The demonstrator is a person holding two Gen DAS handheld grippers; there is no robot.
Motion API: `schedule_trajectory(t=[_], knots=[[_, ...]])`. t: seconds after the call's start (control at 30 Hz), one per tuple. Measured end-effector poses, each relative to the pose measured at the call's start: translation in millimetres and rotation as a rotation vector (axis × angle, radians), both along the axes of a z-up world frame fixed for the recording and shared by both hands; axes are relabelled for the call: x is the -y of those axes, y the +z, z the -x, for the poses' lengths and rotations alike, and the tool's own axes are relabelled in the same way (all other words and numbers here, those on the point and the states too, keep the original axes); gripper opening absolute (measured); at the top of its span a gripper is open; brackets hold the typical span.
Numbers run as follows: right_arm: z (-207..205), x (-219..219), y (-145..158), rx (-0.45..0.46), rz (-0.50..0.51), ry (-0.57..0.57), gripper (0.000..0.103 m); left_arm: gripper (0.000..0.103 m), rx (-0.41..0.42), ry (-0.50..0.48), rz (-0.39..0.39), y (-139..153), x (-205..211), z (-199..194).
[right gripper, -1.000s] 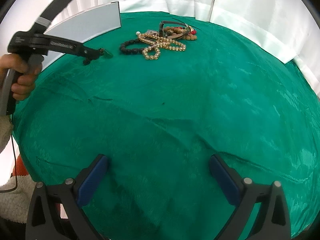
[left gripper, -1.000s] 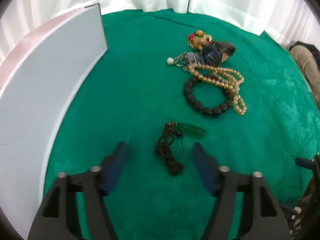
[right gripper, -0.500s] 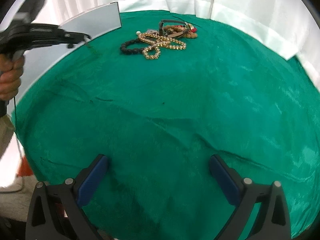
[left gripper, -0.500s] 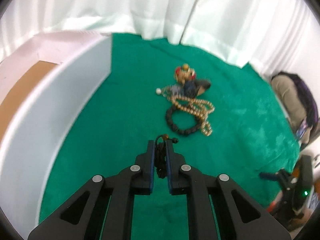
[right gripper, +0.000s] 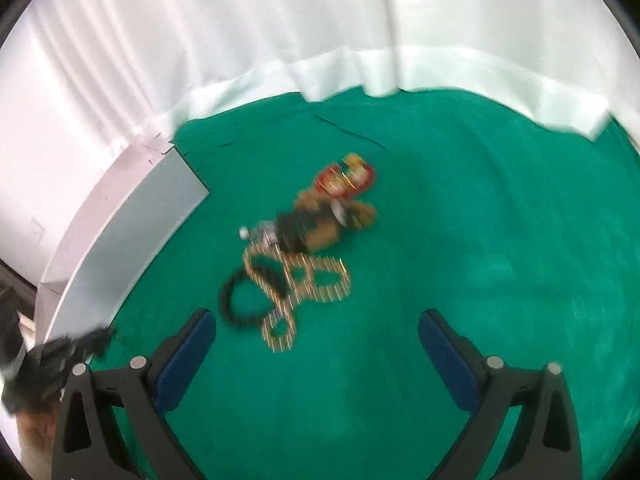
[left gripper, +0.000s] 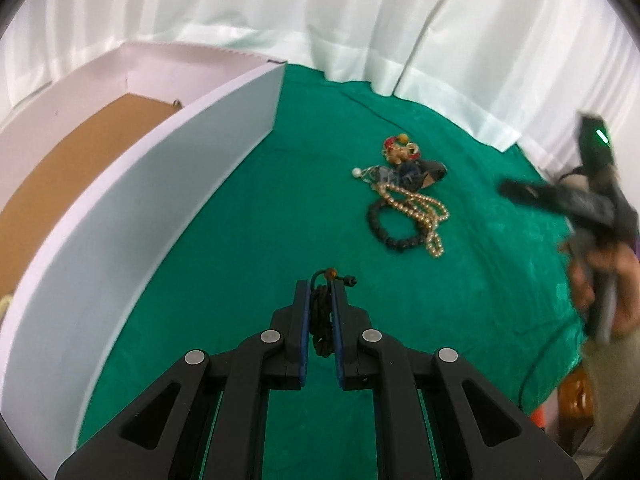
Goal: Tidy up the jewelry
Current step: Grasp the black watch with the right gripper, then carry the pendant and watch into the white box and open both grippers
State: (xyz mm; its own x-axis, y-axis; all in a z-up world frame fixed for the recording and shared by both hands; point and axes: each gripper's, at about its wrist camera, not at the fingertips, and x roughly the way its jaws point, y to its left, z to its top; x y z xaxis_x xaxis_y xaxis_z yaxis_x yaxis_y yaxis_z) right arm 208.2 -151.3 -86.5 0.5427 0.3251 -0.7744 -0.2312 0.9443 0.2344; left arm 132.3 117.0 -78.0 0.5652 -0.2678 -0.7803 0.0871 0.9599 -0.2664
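A green cloth (left gripper: 248,240) covers the tabletop, white curtains (left gripper: 320,12) behind. The left gripper (left gripper: 322,292) has its jaws pinching a dark cord (left gripper: 322,320), whose lower part is hidden; a white box (left gripper: 132,208) stands left of them. The right gripper (right gripper: 316,332) has its jaws spread, a blurred jewelry pile (right gripper: 304,240) just ahead.

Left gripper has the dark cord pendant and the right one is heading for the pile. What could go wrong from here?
1. The left gripper pinches only the bunched cord necklace; loose loops could snag on the white box wall on the way in.
2. The gold bead strand overlaps the black bead bracelet, so the open right gripper may drag both.
3. The right wrist view is blurred, so aiming is uncertain.
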Motion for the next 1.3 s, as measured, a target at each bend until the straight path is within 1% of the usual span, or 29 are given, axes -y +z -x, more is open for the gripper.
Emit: schedule_trajectory(t=[0.03,0.1,0.13,0.17,0.2,0.3,0.37,0.43,0.47,0.53,0.57,0.6,0.63,0.67,0.7,0.77,0.87,1.03,1.17,1.23,1.3], knots=[[-17,-13,-2,0.007,0.017,0.026,0.103,0.008,-0.002,0.004,0.004,-1,-2,1],[-40,-22,-12,-0.025,0.006,-0.007,0.103,0.008,-0.002,0.012,0.011,-1,-5,5],[-51,-23,-19,-0.059,-0.035,-0.029,0.103,0.008,-0.003,0.015,0.013,-1,-6,7],[-64,-22,-29,-0.112,-0.108,-0.062,0.103,0.009,-0.002,0.017,0.013,-1,-7,9],[-73,-21,-37,-0.147,-0.153,-0.104,0.103,0.009,-0.003,0.018,0.011,-2,-8,10],[-90,-17,-51,-0.178,-0.246,-0.219,0.103,0.009,-0.009,0.02,0.011,-4,-9,11],[-95,-15,-56,-0.191,-0.286,-0.274,0.103,0.009,-0.013,0.023,0.008,-6,-9,11],[-100,-14,-65,-0.236,-0.324,-0.316,0.094,0.009,-0.02,0.022,0.009,-9,-10,11],[-103,-16,-70,-0.266,-0.342,-0.322,0.083,0.009,-0.023,0.022,0.01,-10,-10,10],[-104,-19,-72,-0.286,-0.331,-0.325,0.058,0.009,-0.028,0.023,0.012,-12,-10,10],[-106,-21,-70,-0.273,-0.313,-0.326,0.051,0.009,-0.028,0.024,0.012,-12,-10,10],[-105,-22,-67,-0.258,-0.299,-0.323,0.032,0.009,-0.028,0.025,0.013,-12,-11,11],[-101,-23,-60,-0.228,-0.297,-0.302,0.027,0.009,-0.027,0.025,0.015,-12,-12,12],[-99,-24,-55,-0.217,-0.276,-0.288,0.018,0.009,-0.026,0.026,0.016,-11,-12,12],[-98,-25,-50,-0.206,-0.254,-0.271,0.006,0.009,-0.025,0.027,0.015,-10,-11,12],[-90,-28,-39,-0.183,-0.219,-0.221,0.005,0.009,-0.023,0.027,0.013,-8,-10,12],[-76,-30,-22,-0.17,-0.211,-0.142,0.006,0.009,-0.015,0.03,0.017,-1,-10,14],[-49,-50,17,-0.152,-0.213,0.022,0.005,0.009,0.018,0.033,0.049,30,-17,23],[-22,-100,63,-0.102,-0.205,0.201,0.005,0.009,0.072,0.057,0.076,68,-36,34],[-10,-135,87,-0.063,-0.206,0.303,0.005,0.009,0.11,0.095,0.086,91,-55,41],[-1,-169,103,-0.034,-0.209,0.388,0.005,0.009,0.143,0.146,0.086,112,-79,47]])
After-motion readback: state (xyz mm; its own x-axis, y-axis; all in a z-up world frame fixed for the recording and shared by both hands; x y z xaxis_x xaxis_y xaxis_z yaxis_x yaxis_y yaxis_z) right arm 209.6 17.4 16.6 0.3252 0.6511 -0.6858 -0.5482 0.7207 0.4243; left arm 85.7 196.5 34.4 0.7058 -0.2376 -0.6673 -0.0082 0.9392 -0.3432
